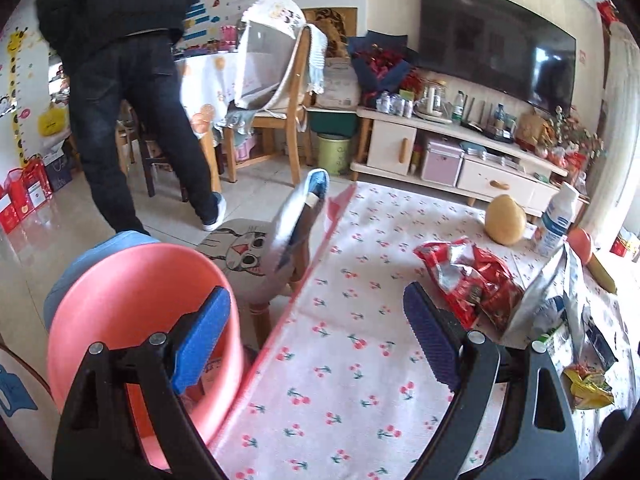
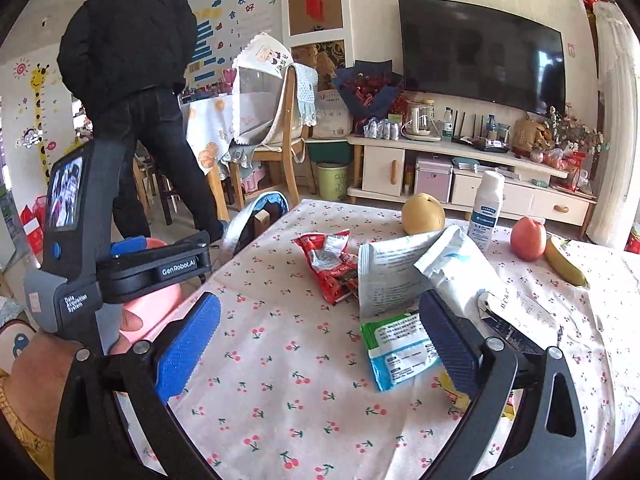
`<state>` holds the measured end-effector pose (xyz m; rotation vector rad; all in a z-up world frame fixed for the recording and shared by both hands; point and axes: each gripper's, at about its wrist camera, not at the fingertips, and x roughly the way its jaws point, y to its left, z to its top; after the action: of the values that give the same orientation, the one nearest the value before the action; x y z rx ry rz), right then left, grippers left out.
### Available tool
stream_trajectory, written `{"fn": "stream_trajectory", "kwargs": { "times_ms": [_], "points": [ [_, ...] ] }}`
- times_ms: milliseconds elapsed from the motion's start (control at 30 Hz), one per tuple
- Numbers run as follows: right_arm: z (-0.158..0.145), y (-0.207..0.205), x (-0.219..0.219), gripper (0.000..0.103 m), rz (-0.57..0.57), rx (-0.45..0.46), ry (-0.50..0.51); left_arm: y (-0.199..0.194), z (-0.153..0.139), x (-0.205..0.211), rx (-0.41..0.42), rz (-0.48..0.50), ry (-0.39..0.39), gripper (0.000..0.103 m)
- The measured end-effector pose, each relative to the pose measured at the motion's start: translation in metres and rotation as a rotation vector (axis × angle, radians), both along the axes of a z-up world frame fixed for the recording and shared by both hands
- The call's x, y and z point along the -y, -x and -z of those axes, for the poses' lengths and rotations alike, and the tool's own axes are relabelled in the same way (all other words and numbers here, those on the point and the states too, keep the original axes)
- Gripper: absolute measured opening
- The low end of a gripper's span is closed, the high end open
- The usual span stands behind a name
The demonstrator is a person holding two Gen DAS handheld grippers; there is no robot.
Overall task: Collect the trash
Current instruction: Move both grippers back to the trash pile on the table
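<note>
Early in the job, by the look of it — trash not yet picked, approach step in hand.

Left gripper (image 1: 316,340): jaws spread wide, nothing held, hanging over the table edge. Pink bin (image 1: 136,320) at 8 o'clock in left wrist view, below table level, mouth facing up toward the cam; something inside it, too unclear to name. Red snack wrapper (image 1: 472,280) at 2 o'clock, crumpled, lying on the cherry-print tablecloth (image 1: 340,380), just beyond the right finger (image 1: 432,344) but not touching.

Right gripper (image 2: 320,352): also wide open, empty. Green-and-blue wipes pack (image 2: 400,352) at 3 o'clock near frame centre, flat on the cloth, partly behind the right pad (image 2: 448,344) — contact can't be told. White pouches (image 2: 404,276) at 1 o'clock, leaning on each other, red wrapper touching or just beside them at 12. Yellow wrapper scrap (image 1: 588,388) low at 4 o'clock in left view, mostly hidden by gripper frame in right view.

Not trash, probably: pear (image 2: 423,208), apple (image 2: 528,238), banana (image 2: 566,260), white bottle (image 2: 486,208) — all at the far side, 1–2 o'clock.

Next move, as a guess: pick nearest wrapper, drop onto it w/ jaws straddling a raised fold, close, carry to bin at left. Flat packs need an edge grab — thin film likely to slip.
</note>
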<state>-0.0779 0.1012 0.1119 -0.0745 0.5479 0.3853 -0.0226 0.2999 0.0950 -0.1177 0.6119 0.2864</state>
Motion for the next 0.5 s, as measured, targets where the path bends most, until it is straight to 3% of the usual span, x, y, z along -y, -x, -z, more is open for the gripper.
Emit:
{"fn": "stream_trajectory", "kwargs": {
  "times_ms": [233, 500],
  "points": [
    [0.023, -0.015, 0.017, 0.098, -0.025, -0.052, 0.026, -0.020, -0.001, 0.032, 0.014, 0.076, -0.025, 0.089],
    [0.026, -0.036, 0.043, 0.098, 0.057, -0.039, -0.013, -0.045, 0.005, 0.066, 0.011, 0.197, 0.002, 0.089]
  ]
}}
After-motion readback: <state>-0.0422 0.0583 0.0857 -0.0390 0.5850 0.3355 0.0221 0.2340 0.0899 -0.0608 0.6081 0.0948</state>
